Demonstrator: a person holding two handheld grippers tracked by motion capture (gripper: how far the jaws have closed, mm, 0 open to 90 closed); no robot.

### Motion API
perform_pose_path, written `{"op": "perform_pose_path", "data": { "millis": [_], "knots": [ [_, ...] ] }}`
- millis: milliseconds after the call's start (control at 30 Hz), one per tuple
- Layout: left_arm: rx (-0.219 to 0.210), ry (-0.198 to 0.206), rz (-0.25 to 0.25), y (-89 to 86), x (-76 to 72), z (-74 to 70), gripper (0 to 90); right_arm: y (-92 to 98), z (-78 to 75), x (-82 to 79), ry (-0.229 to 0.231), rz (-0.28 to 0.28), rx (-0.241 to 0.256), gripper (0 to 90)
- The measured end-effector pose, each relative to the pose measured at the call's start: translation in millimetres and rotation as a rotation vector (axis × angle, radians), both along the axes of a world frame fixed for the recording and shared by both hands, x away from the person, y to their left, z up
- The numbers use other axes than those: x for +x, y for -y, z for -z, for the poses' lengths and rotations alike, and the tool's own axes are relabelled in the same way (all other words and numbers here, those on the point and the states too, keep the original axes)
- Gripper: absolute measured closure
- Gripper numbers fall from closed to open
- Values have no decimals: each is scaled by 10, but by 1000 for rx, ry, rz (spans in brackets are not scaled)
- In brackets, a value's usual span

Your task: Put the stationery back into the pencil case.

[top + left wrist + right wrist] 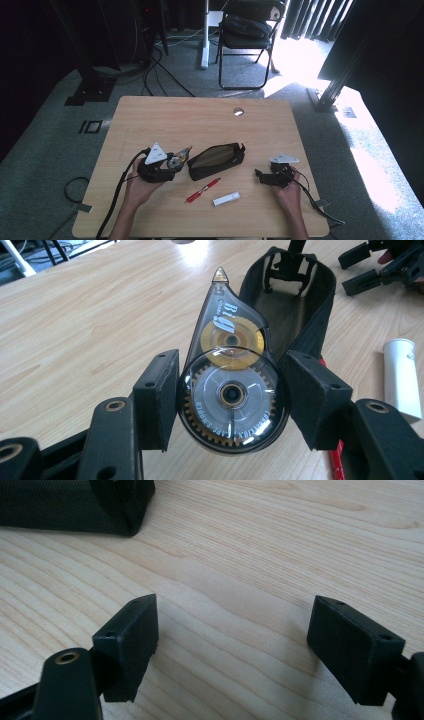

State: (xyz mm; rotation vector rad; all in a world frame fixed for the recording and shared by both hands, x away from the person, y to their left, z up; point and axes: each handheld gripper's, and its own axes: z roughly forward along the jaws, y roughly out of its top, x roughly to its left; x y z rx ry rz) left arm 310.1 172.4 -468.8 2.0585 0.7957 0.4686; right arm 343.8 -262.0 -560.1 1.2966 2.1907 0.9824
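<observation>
1. 2 grippers at work on the wooden table (150, 115): my left gripper (232, 400) pinches a correction tape dispenser (231, 385) by its round body, one pad on each side, its pointed tip aimed away from me.
2. Just beyond that tip lies a black pencil case (216, 161) (mouth gaping open), the dispenser close beside its left end in the high view.
3. My right gripper (232, 645) rests low over bare wood, jaws spread wide with nothing between them; a corner of the case sits at the upper left of the right gripper view.
4. Near the table's front edge, a red pen (202, 190) and a white tube (226, 199) lie between my 2 hands, both apart from the case.
</observation>
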Motion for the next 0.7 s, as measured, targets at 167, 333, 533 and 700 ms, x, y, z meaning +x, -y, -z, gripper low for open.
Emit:
{"op": "perform_pose_path", "data": {
  "millis": [167,333,533,700],
  "knots": [
    [4,8,4,6,9,-43,420,0,0,0,1,0,0,204],
    [3,12,12,20,8,-91,420,0,1,1,1,0,0,203],
    [-11,13,22,35,17,-138,420,0,1,1,0,0,0,203],
    [-11,22,30,72,19,-187,420,1,0,1,0,0,0,203]
  ]
}}
